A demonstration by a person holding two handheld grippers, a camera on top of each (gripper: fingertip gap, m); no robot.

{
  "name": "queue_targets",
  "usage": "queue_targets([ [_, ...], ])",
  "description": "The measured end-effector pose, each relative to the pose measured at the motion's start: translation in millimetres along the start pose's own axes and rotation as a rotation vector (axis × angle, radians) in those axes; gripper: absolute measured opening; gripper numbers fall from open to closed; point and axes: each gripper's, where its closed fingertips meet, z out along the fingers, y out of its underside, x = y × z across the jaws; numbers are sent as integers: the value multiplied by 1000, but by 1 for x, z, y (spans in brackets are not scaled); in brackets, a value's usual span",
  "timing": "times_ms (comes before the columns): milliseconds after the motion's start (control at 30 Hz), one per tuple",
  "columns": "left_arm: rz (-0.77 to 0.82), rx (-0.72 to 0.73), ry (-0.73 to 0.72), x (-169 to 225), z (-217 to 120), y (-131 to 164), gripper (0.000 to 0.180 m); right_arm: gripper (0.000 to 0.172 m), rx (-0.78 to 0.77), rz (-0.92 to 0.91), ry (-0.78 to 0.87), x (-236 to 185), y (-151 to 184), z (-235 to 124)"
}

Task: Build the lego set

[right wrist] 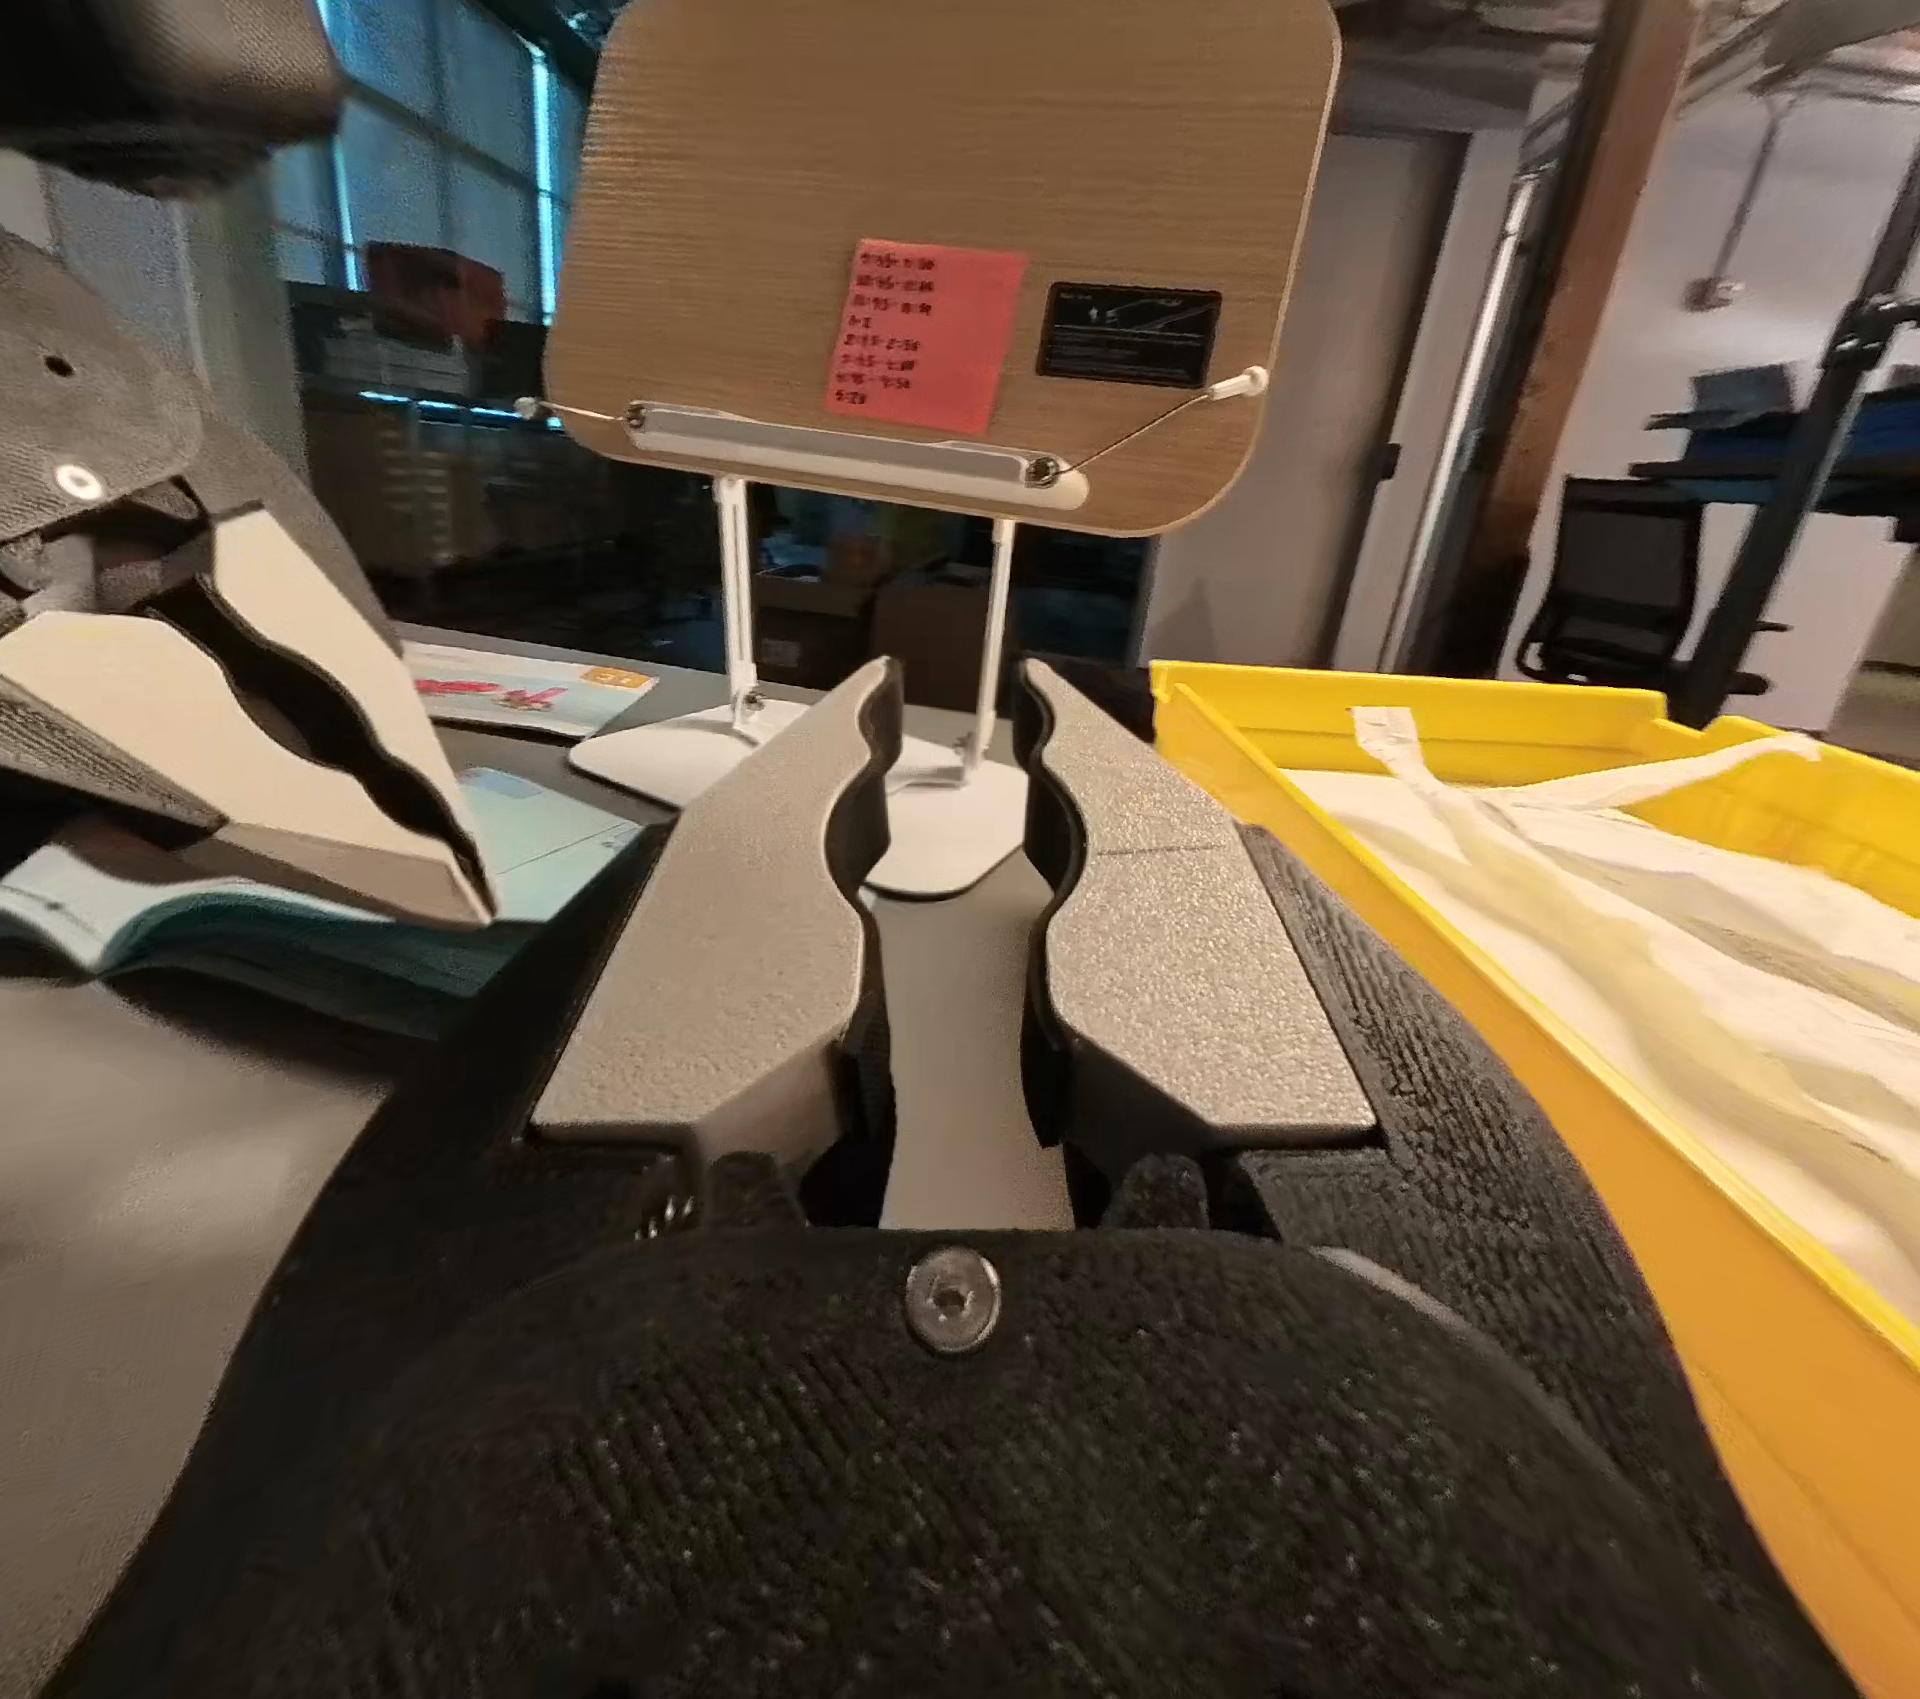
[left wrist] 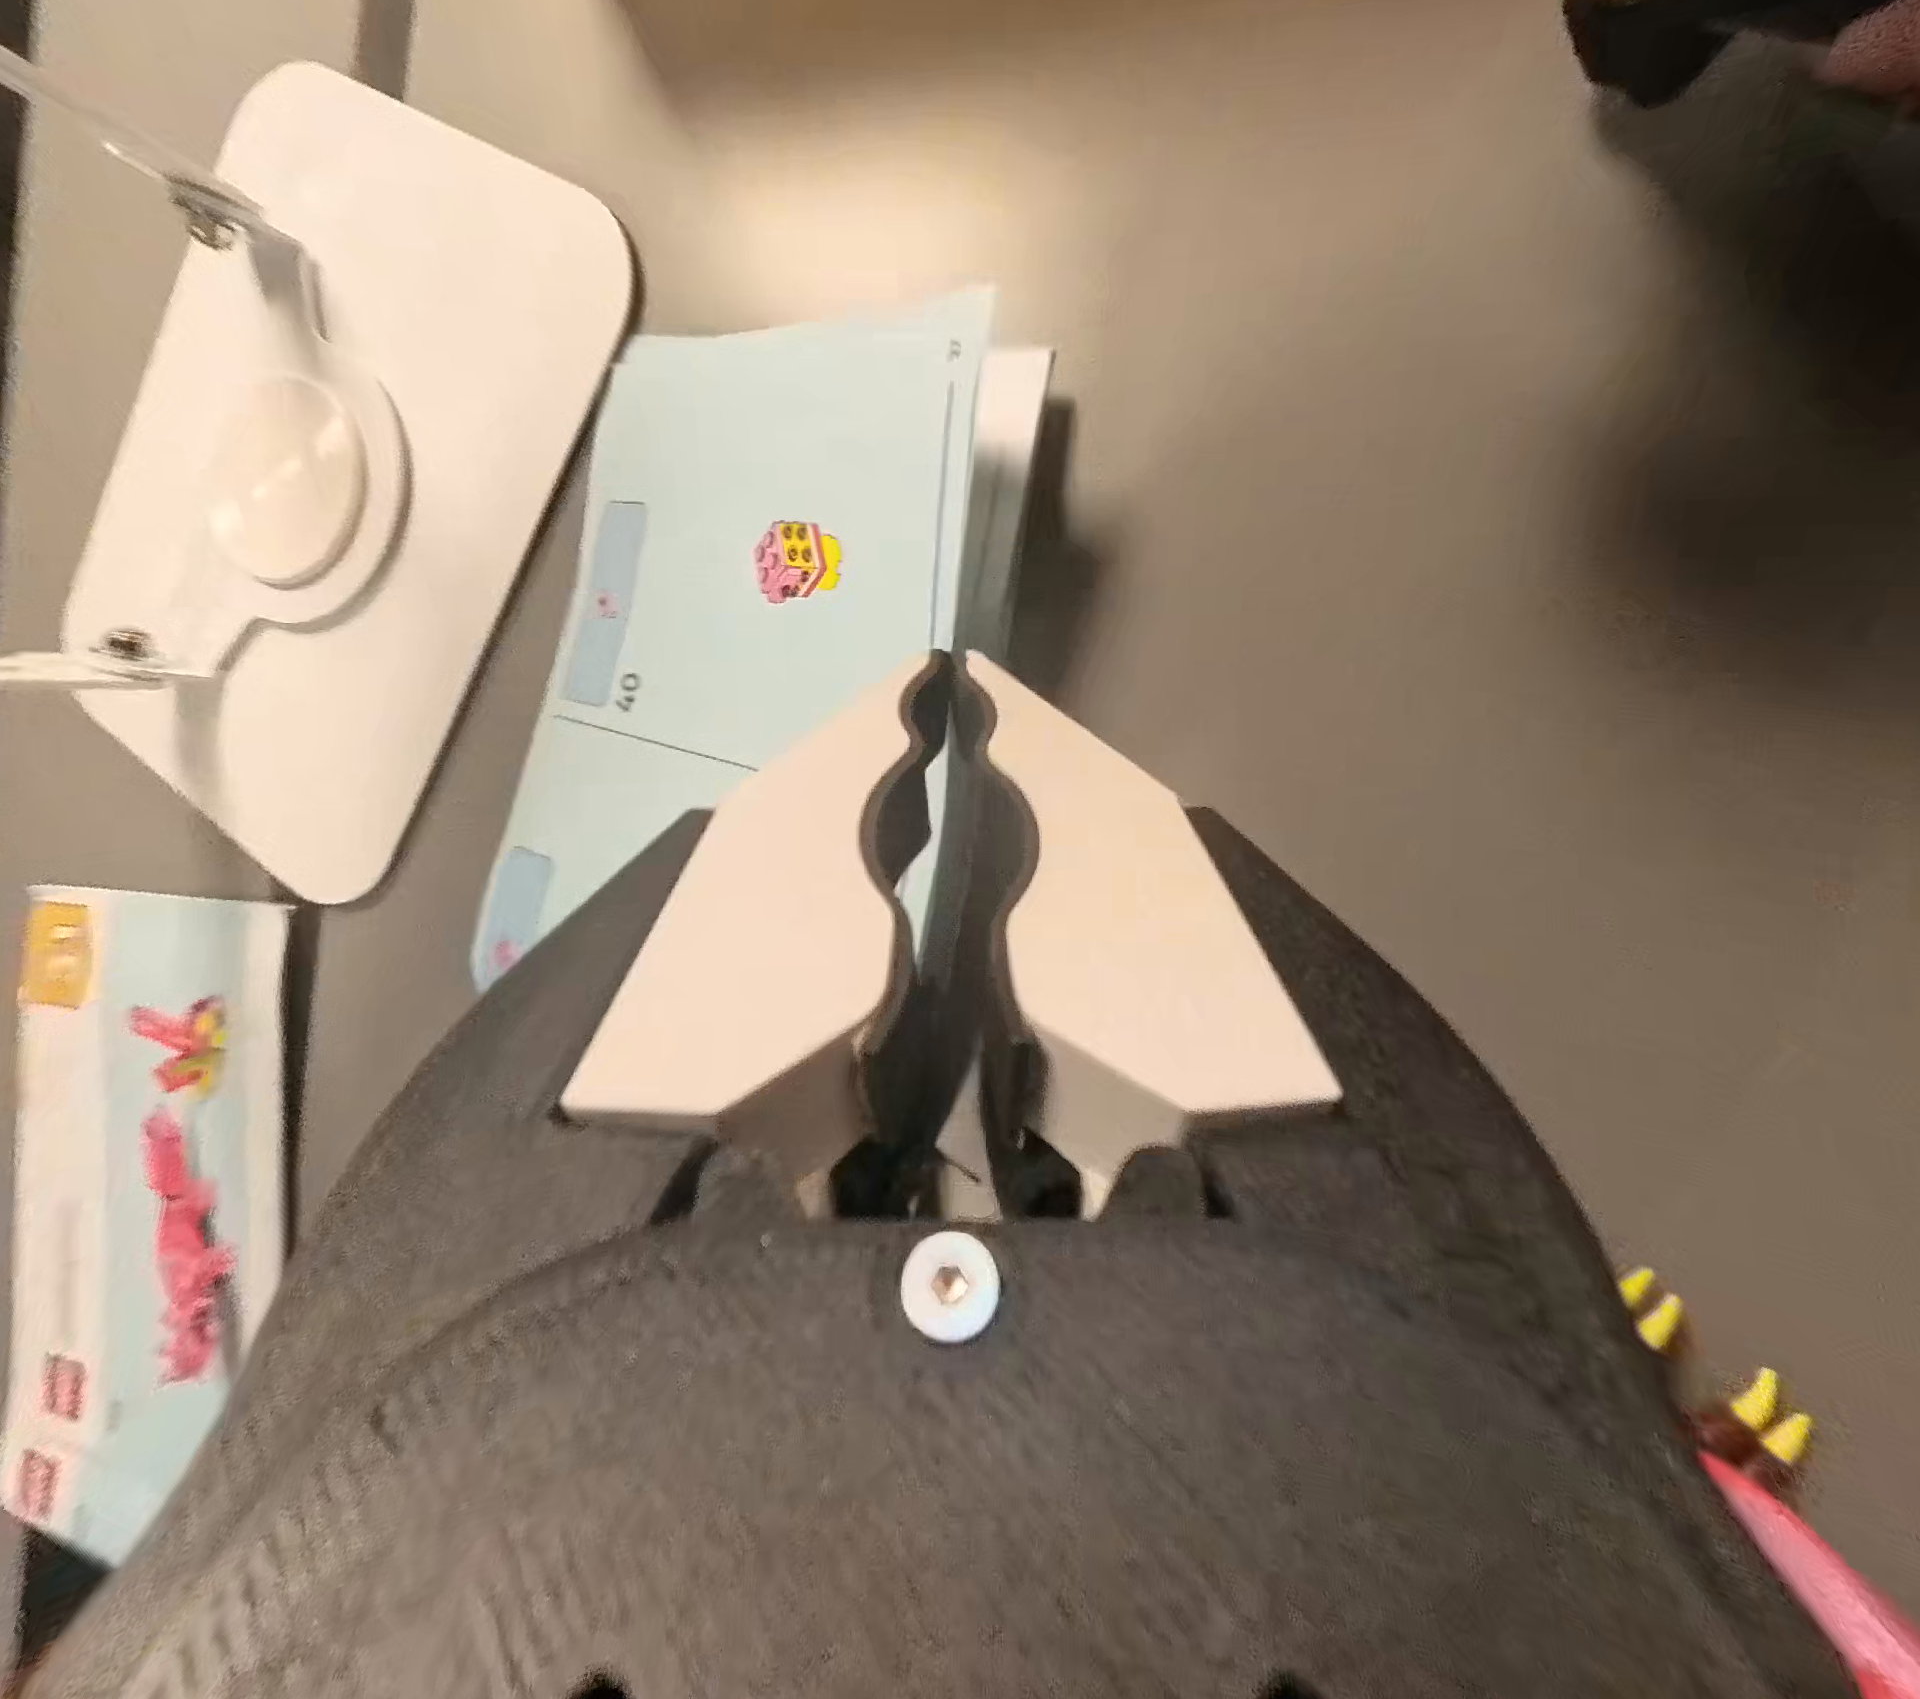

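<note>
The left gripper [left wrist: 951,662] has its pale fingers closed on a single pale-blue page [left wrist: 951,506] of the open pale-blue instruction booklet [left wrist: 769,506], which lies flat on the dark grey bench [left wrist: 1351,506]; the sheet stands on edge between the tips. The right gripper [right wrist: 956,693] hovers low over the bench with its grey fingers apart and nothing between them.

To the right of the booklet the bench is bare and open. Just left of it, almost touching its edge, sits the white rounded base [left wrist: 343,486] of a book stand whose wooden board [right wrist: 935,236] carries a pink note [right wrist: 925,335] and a black label [right wrist: 1130,335]. A second printed booklet [left wrist: 135,1182] lies near the bench's left edge. A yellow plastic bin [right wrist: 1507,1078] holding white crumpled bags [right wrist: 1662,901] stands close along the right gripper's right side.
</note>
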Motion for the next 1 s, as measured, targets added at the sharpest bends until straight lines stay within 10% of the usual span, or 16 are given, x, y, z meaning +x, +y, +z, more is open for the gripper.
queue_targets([
  [467,102,123,-201,-16,-21,-3,0,12,-109,-205,-161,-42,17,6],
  [733,312,118,-292,-7,-28,5,0,48,-193,-573,-272,-85,41,9],
  [1000,343,122,-302,-5,-30,7,0,29,-208,-642,-213,-78,42,10],
])
